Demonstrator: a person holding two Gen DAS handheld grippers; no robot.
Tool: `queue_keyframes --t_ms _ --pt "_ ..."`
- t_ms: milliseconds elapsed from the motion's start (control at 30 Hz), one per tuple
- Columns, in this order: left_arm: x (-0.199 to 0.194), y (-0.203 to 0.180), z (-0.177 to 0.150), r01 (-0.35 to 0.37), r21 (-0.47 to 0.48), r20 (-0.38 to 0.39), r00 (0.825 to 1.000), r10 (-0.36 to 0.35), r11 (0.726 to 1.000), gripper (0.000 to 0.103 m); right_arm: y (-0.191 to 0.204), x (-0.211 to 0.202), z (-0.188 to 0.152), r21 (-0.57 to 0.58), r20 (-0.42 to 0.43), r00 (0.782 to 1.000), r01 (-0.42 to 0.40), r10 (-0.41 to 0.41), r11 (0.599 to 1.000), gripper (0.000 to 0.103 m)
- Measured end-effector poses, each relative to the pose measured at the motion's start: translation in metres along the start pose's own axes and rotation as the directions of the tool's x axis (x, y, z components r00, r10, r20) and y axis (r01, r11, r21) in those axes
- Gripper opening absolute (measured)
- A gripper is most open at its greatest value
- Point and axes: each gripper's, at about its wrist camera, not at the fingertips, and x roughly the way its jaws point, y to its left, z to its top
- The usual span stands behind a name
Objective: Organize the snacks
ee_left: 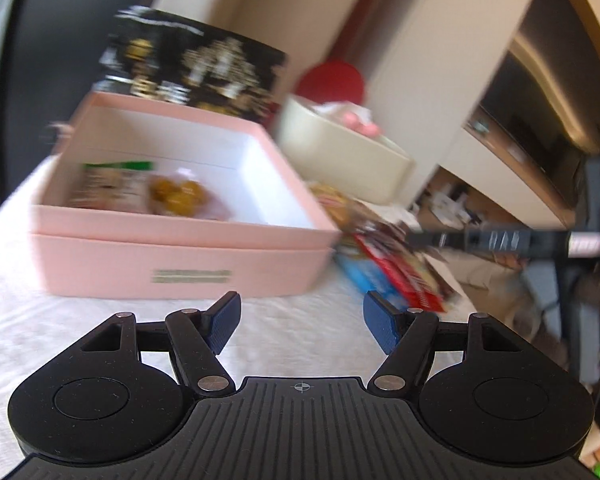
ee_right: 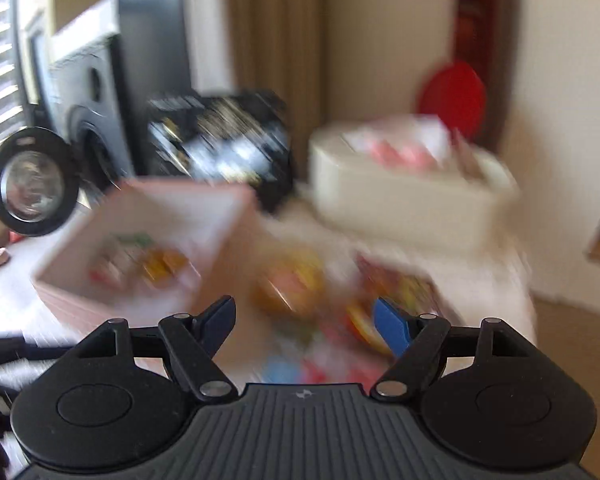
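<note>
An open pink box (ee_left: pixel 180 248) stands on the white tablecloth, holding a green-topped packet (ee_left: pixel 108 184) and a clear bag of yellow snacks (ee_left: pixel 180 196). My left gripper (ee_left: pixel 300 312) hovers in front of the box's near wall, open with nothing between its blue pads. Loose snack packs (ee_left: pixel 384 272) lie at the box's right corner. In the blurred right wrist view, my right gripper (ee_right: pixel 304 316) is open and empty above the loose snack packs (ee_right: pixel 292 288), with the pink box (ee_right: pixel 140 240) to its left.
A cream container (ee_left: pixel 340 152) with pink items stands behind the loose packs, shown too as the cream container (ee_right: pixel 400 200). A black gold-printed box (ee_left: pixel 196 68) is behind the pink box. A speaker (ee_right: pixel 88 92) and a round lens (ee_right: pixel 32 184) stand left. The table edge (ee_right: pixel 528 300) is right.
</note>
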Motion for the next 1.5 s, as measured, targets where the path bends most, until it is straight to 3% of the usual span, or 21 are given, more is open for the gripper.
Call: queue_keyframes --t_ms 133,267,367,433,467,500,600,733,967,1067,1167,1200,1267,1500 --pt "0.02 -0.016 0.0 0.013 0.028 -0.04 0.999 -0.011 1.0 0.073 -0.026 0.01 -0.038 0.086 -0.061 0.998 -0.013 0.018 0.996 0.078" --pt "0.027 -0.021 -0.003 -0.004 0.034 -0.066 0.998 0.006 0.999 0.073 -0.028 0.014 -0.043 0.113 0.007 1.0 -0.005 0.004 0.994 0.088" --pt "0.028 -0.018 -0.002 -0.018 0.028 -0.073 0.997 0.02 0.999 0.073 -0.017 0.021 -0.04 0.08 0.047 0.999 -0.005 0.001 0.997 0.088" --pt "0.028 -0.015 -0.002 -0.026 0.018 -0.071 0.997 0.028 0.999 0.073 -0.003 0.03 -0.038 0.02 0.056 0.997 0.057 -0.058 0.998 0.084" --pt "0.028 -0.014 -0.002 -0.029 0.012 -0.069 0.997 0.03 0.999 0.073 0.004 0.031 -0.04 -0.022 0.064 0.994 0.088 -0.087 0.996 0.078" --pt "0.027 -0.014 -0.002 -0.031 0.005 -0.066 0.997 0.032 0.999 0.073 0.011 0.033 -0.044 -0.067 0.059 0.994 0.093 -0.089 0.993 0.065" --pt "0.026 -0.013 -0.001 -0.027 -0.005 -0.061 0.998 0.026 1.0 0.073 0.019 0.026 -0.052 -0.09 0.041 0.999 0.04 -0.037 0.995 0.061" --pt "0.026 -0.017 0.0 -0.002 -0.012 -0.057 0.998 0.002 1.0 0.073 0.025 0.004 -0.066 -0.113 -0.011 0.994 -0.107 0.107 0.988 0.059" --pt "0.034 -0.029 0.004 0.007 0.011 -0.074 0.997 -0.006 1.0 0.073 0.032 -0.045 -0.094 -0.157 -0.08 0.926 -0.378 0.369 0.913 0.063" --pt "0.036 -0.032 0.005 -0.002 0.006 -0.066 0.998 0.002 1.0 0.073 0.025 -0.056 -0.09 -0.17 0.032 0.958 -0.277 0.286 0.946 0.08" --pt "0.034 -0.034 0.003 -0.011 0.002 -0.062 0.998 0.011 1.0 0.072 0.011 -0.038 -0.074 -0.071 0.102 0.982 -0.153 0.159 0.986 0.08" --pt "0.032 -0.032 0.003 -0.021 -0.016 -0.05 0.999 0.02 1.0 0.066 0.005 -0.028 -0.068 -0.035 0.1 0.983 -0.152 0.155 0.988 0.08" --pt "0.028 -0.029 0.002 -0.029 -0.012 -0.061 0.998 0.028 0.999 0.065 -0.001 -0.004 -0.057 -0.016 0.052 0.984 -0.168 0.168 0.986 0.08" --pt "0.003 -0.012 -0.003 -0.071 -0.04 -0.036 0.997 0.069 0.997 0.065 0.01 0.045 -0.042 -0.114 -0.004 1.0 0.03 -0.03 0.993 0.086"
